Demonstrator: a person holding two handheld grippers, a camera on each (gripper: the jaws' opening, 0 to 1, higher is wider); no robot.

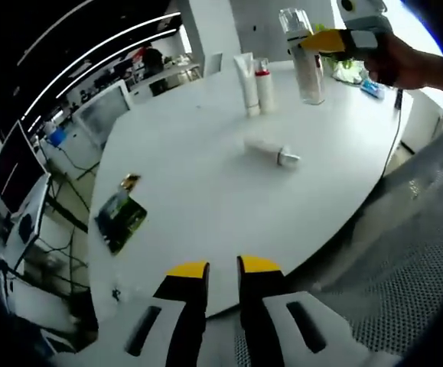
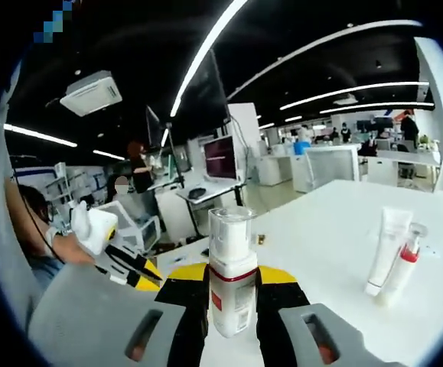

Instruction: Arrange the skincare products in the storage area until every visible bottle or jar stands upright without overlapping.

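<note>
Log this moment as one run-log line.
right tongs: shut on pump bottle, lifted | left tongs: empty | small bottle: lying | tube: upright

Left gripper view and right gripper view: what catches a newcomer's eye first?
The right claw holds a clear-capped bottle upright above the white table. One small bottle lies on its side mid-table, while a white tube and a red-collared bottle stand together behind it.
</note>
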